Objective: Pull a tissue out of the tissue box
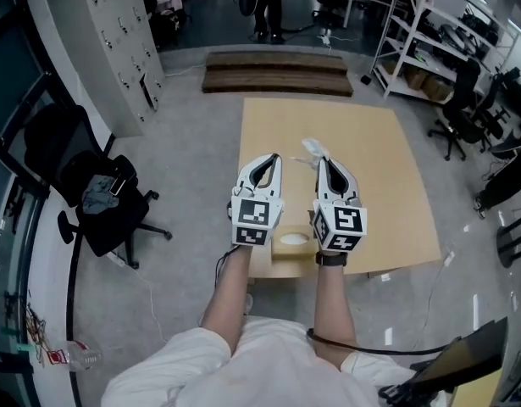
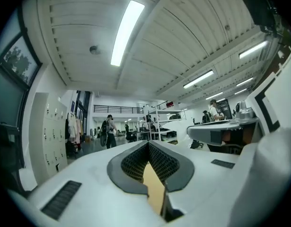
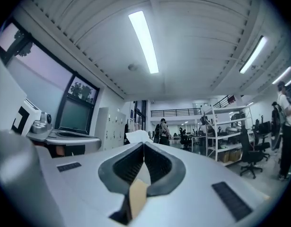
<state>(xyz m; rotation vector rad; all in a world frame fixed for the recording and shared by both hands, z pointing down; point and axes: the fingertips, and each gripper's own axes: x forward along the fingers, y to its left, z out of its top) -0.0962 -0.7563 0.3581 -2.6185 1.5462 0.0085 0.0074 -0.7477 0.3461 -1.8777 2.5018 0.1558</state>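
In the head view both grippers are raised high over a tan wooden table [image 1: 387, 168] and point level, away from me. My right gripper [image 1: 321, 159] is shut on a white tissue [image 1: 312, 148] that sticks out past its tips. In the right gripper view that tissue [image 3: 138, 136] pokes up beyond the closed jaws of the right gripper [image 3: 144, 143]. My left gripper [image 1: 277, 157] is shut with nothing in it; in its own view the left gripper [image 2: 148, 143] shows its tips touching. The tan tissue box [image 1: 285, 257], with a white oval opening, sits on the table's near edge below and between the grippers.
A black office chair [image 1: 103, 197] with a cloth on it stands at the left. A low wooden platform [image 1: 277, 72] lies beyond the table. Metal shelves [image 1: 429, 41] and more chairs [image 1: 459, 117] are at the right, lockers [image 1: 116, 32] at the left, a person [image 1: 267, 2] far back.
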